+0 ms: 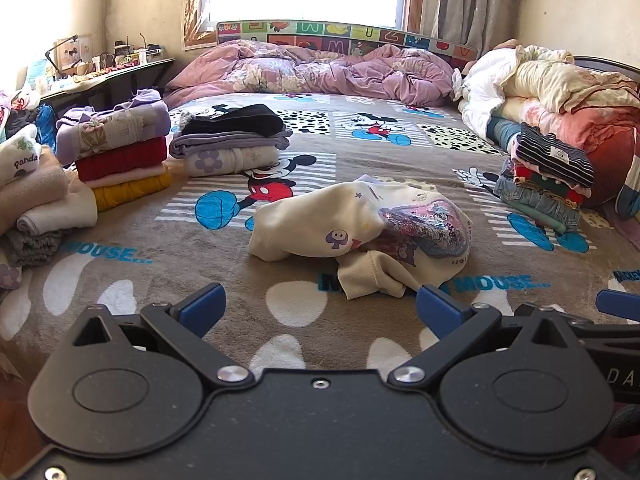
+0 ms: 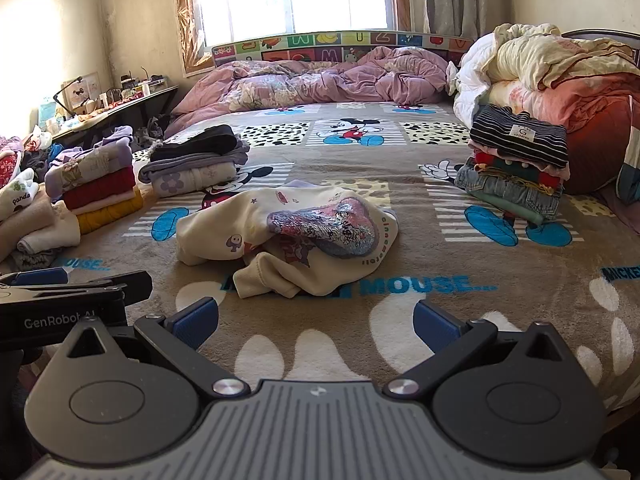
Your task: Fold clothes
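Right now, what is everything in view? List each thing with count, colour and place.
crumpled sweatshirt: one, cream with a sequin patch, middle of the bed, unfolded
left folded stack: one, lilac, red, pink and yellow layers, left side of the bed
second folded stack: one, black on grey on white, just right of that stack
near-left pile: one, cream and beige, left edge
right folded stack: one, striped top over red and denim, right side
blanket: one, brown with Mickey Mouse prints, covering the bed
quilt: one, pink-purple, bunched at the headboard
bedding heap: one, white, cream and pink, far right
desk: one, dark, cluttered, left wall
left claw: blue pads, open, empty
right claw: blue pads, open, empty
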